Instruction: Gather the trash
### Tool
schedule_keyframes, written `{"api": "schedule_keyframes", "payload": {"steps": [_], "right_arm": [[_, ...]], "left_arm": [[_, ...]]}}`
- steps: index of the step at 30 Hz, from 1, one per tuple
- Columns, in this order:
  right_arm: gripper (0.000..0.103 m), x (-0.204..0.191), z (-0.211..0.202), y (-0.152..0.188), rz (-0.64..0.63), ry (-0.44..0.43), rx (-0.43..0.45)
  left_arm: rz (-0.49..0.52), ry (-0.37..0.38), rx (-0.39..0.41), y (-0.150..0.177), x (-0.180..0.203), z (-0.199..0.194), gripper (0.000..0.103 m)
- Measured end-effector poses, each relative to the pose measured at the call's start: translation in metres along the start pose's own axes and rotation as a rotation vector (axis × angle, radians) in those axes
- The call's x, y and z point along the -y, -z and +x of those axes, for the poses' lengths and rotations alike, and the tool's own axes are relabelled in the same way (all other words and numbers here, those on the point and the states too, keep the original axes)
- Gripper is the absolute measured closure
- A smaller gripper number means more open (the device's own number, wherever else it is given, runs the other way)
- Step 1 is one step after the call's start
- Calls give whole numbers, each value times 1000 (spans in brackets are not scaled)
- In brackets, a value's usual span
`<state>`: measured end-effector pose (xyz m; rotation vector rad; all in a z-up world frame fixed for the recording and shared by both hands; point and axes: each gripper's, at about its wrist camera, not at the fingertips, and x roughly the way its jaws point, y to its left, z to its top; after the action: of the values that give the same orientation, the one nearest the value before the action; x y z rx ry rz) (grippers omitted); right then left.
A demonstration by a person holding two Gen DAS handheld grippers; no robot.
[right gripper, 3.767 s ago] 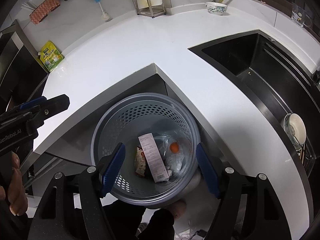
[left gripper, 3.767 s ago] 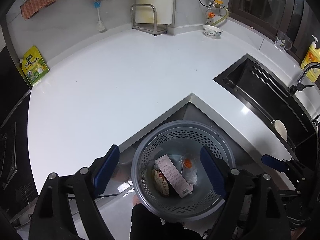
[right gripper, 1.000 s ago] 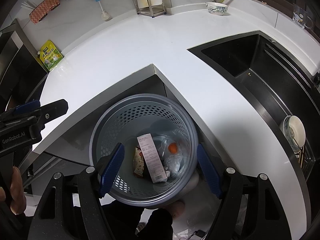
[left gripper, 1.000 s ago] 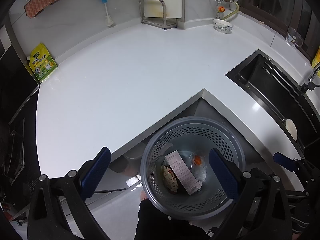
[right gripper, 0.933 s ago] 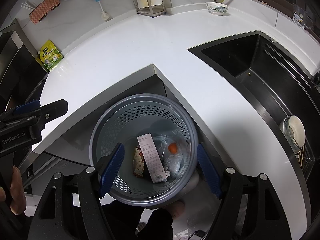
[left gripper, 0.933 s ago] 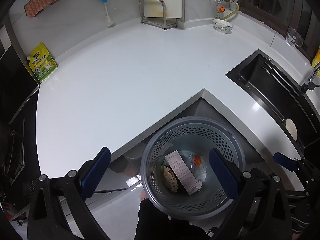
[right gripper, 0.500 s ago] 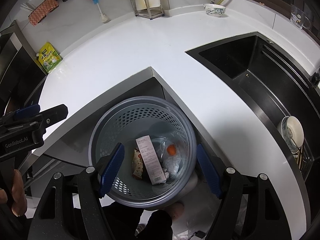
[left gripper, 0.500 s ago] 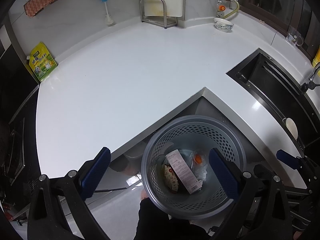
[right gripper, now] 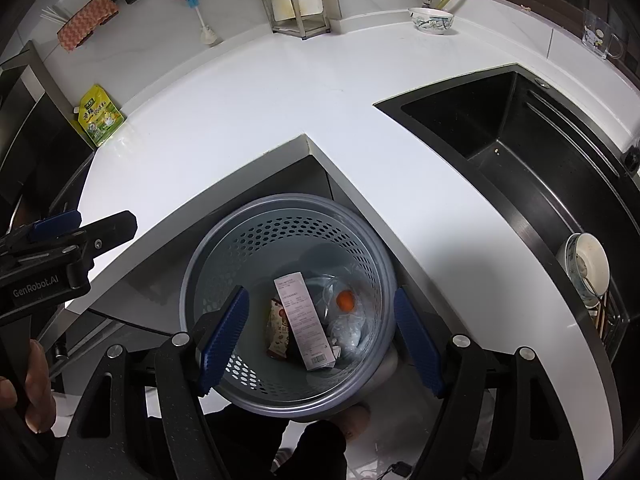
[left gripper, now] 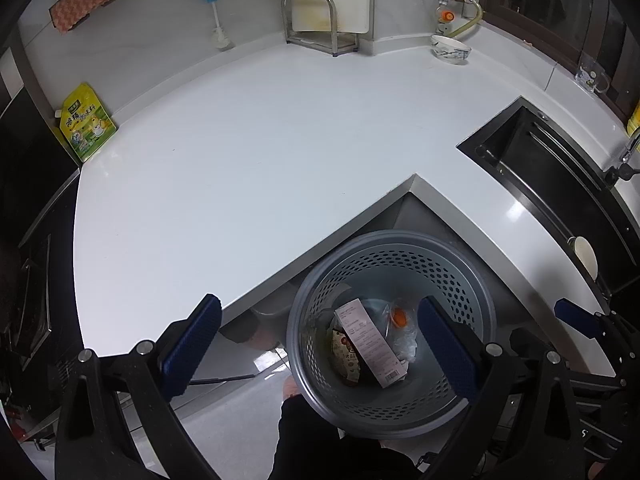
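Note:
A grey perforated trash basket (left gripper: 460, 276) stands on the floor below the inner corner of the white counter (left gripper: 240, 168); it also shows in the right wrist view (right gripper: 224, 256). Inside lie a long white carton (left gripper: 370, 342), a snack wrapper (left gripper: 344, 358) and a clear bag with an orange piece (left gripper: 400, 316). My left gripper (left gripper: 320, 344) is open and empty above the basket's left rim. My right gripper (right gripper: 320, 330) is open and empty, straight above the basket and its trash (right gripper: 306, 320).
A yellow-green pouch (left gripper: 86, 122) leans at the counter's far left. A metal rack (left gripper: 320, 24) and a bowl (left gripper: 450, 49) stand at the back. A black sink (right gripper: 520, 152) lies to the right, with a bowl (right gripper: 586, 264) in it.
Both grippers have risen a little and drifted slightly, so the basket looks smaller and lower in view. The jaws stay open and the trash in the basket has not moved.

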<state>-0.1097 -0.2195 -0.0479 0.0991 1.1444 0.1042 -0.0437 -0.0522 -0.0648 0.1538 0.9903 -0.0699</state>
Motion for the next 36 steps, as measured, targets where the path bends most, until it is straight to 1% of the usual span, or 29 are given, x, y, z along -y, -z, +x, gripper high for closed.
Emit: {"api": "schedule_keyframes", "payload": {"steps": [21, 28, 36], "right_arm": [[31, -1, 2, -1, 4, 2, -4], [31, -3, 4, -1, 5, 3, -5], [31, -2, 3, -1, 5, 3, -5]], "left_arm": [[5, -3, -8, -2, -9, 5, 6], [9, -4, -12, -1, -7, 7, 6], [19, -9, 2, -2, -3, 5, 6]]}}
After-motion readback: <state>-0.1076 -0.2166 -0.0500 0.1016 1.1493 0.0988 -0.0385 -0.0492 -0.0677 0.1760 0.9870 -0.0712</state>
